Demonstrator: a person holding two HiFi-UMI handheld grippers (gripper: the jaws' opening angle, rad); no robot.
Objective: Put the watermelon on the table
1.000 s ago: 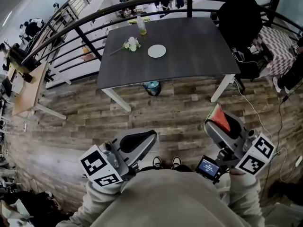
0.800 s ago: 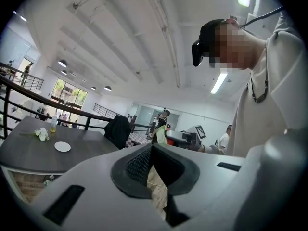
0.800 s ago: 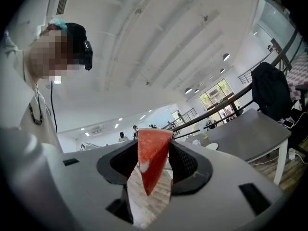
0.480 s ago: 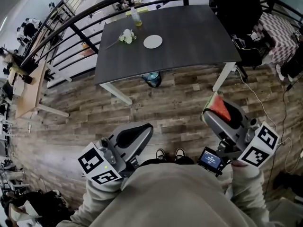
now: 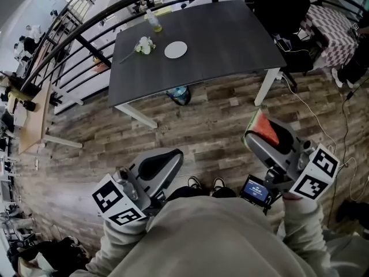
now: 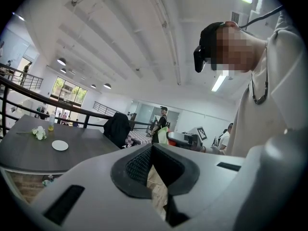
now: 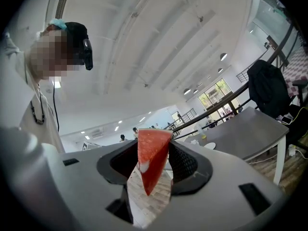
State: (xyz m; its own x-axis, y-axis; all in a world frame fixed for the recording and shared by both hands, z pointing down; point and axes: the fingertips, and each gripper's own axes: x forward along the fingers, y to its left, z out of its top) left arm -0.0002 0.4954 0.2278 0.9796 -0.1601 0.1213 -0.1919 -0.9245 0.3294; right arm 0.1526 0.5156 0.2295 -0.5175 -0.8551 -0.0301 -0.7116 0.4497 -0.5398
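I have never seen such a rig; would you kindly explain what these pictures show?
No robot here: a person holds a two-jaw gripper in each hand. One picture comes from a head camera looking down; the other two from cameras on the grippers. The right gripper is shut on a watermelon slice; the left gripper holds nothing. Ahead stands a dark table with a plate, a flower and a bottle.

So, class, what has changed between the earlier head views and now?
Only the framing shifts: the table sits higher and further left in the head view. Nothing was grasped or released. The right gripper still clamps the watermelon slice, the left gripper stays shut and empty.
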